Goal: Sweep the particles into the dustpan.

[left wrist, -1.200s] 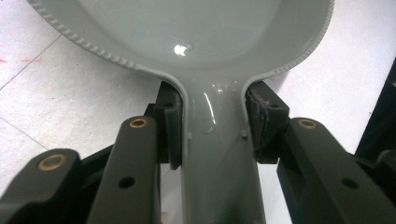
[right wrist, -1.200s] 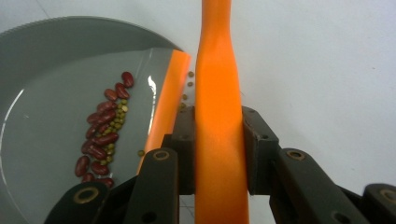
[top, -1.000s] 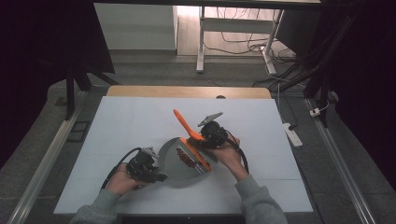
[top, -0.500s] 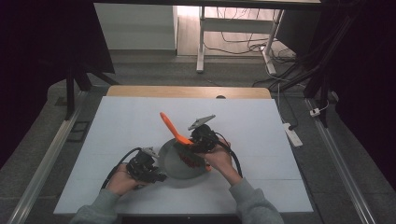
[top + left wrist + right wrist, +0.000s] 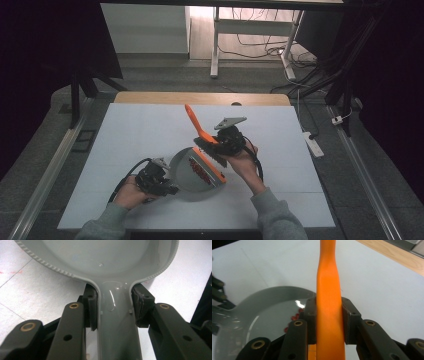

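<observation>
Both sets of fingers are clamped: my left gripper (image 5: 159, 181), near the bench's front edge, pinches the grey dustpan's handle (image 5: 117, 322); my right gripper (image 5: 226, 141) squeezes the orange brush's handle (image 5: 329, 312); the dustpan (image 5: 186, 172) lies flat just inside that edge, red crumbs (image 5: 199, 169) by its orange lip; I judge sweeping underway; next, draw the bristles towards the pan, keeping it steady.
</observation>
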A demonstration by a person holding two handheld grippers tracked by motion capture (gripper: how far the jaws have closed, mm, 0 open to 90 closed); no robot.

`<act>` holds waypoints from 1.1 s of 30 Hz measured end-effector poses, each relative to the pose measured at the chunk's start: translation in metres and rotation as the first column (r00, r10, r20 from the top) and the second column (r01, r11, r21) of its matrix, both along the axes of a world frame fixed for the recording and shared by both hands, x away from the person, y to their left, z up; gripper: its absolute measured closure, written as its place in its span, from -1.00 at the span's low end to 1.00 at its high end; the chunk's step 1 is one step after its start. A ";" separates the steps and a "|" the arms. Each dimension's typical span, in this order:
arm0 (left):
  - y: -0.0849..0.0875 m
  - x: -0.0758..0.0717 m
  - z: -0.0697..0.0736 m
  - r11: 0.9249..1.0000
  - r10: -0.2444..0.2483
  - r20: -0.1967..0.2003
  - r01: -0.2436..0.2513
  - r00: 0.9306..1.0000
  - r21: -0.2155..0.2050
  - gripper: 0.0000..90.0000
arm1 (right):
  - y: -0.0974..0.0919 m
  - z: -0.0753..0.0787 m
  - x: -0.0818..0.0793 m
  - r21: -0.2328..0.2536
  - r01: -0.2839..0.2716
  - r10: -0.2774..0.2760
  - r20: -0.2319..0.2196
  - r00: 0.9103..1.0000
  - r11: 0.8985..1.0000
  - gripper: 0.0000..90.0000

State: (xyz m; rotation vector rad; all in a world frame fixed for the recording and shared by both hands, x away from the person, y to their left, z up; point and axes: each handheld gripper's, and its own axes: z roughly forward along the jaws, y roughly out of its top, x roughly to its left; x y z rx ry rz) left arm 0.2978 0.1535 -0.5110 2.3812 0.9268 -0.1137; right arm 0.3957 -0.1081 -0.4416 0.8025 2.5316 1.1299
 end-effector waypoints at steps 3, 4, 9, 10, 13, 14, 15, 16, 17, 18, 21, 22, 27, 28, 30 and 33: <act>0.000 0.000 0.000 1.000 0.000 -0.001 0.000 1.000 -0.001 0.37 | -0.004 -0.002 0.006 -0.008 0.025 -0.025 -0.009 1.000 1.000 0.57; 0.000 0.000 0.000 1.000 0.001 -0.002 -0.001 1.000 -0.001 0.37 | -0.004 -0.003 0.008 -0.016 0.029 -0.029 -0.012 1.000 0.999 0.57; 0.000 0.000 0.000 1.000 0.001 -0.001 -0.001 1.000 -0.001 0.37 | 0.002 -0.011 0.023 -0.054 0.029 -0.031 -0.036 0.999 0.998 0.57; 0.000 0.000 0.000 1.000 0.000 0.000 0.000 1.000 -0.001 0.37 | 0.005 -0.013 0.027 -0.071 0.035 -0.038 -0.041 0.998 0.997 0.57; 0.000 0.000 0.000 1.000 0.000 -0.002 0.000 1.000 -0.003 0.37 | 0.010 -0.020 0.036 -0.120 0.036 -0.043 -0.057 0.997 0.992 0.57; 0.000 0.000 0.000 1.000 0.000 -0.002 0.000 1.000 -0.003 0.37 | 0.012 -0.021 0.038 -0.134 0.042 -0.051 -0.063 0.997 0.990 0.57; 0.000 0.000 0.000 1.000 0.000 -0.002 0.000 1.000 -0.003 0.37 | 0.013 -0.023 0.040 -0.147 0.040 -0.049 -0.060 0.997 0.988 0.57; 0.000 0.000 0.000 1.000 0.000 -0.002 0.000 1.000 -0.003 0.37 | 0.015 -0.024 0.043 -0.159 0.031 -0.041 -0.062 0.997 0.987 0.57; 0.000 0.000 0.000 1.000 0.000 -0.001 0.000 1.000 -0.003 0.37 | 0.017 -0.026 0.044 -0.166 0.030 -0.041 -0.062 0.997 0.986 0.57; 0.000 0.000 0.000 1.000 0.000 -0.001 0.000 1.000 -0.002 0.37 | 0.018 -0.027 0.045 -0.177 0.031 -0.043 -0.063 0.997 0.984 0.57; 0.000 0.000 0.000 1.000 0.001 0.000 -0.001 1.000 -0.002 0.37 | 0.023 -0.030 0.046 -0.195 0.029 -0.042 -0.064 0.997 0.980 0.57; 0.000 0.000 0.000 1.000 0.001 0.000 -0.001 1.000 -0.002 0.37 | 0.023 -0.030 0.046 -0.191 0.025 -0.038 -0.068 0.997 0.981 0.57; 0.000 0.000 -0.001 1.000 0.000 -0.002 0.000 1.000 -0.003 0.37 | 0.027 -0.030 0.042 -0.205 0.005 -0.022 -0.077 0.997 0.979 0.57; 0.000 0.000 -0.001 1.000 0.000 -0.001 0.000 1.000 -0.002 0.37 | 0.028 -0.030 0.042 -0.207 0.001 -0.016 -0.073 0.997 0.978 0.57; -0.001 0.000 -0.001 1.000 0.000 -0.001 0.000 1.000 -0.002 0.37 | 0.029 -0.030 0.039 -0.212 -0.007 -0.009 -0.075 0.997 0.977 0.57; -0.001 0.000 -0.001 1.000 -0.001 -0.002 0.001 1.000 -0.001 0.37 | 0.031 -0.030 0.036 -0.207 -0.019 0.002 -0.081 0.997 0.978 0.57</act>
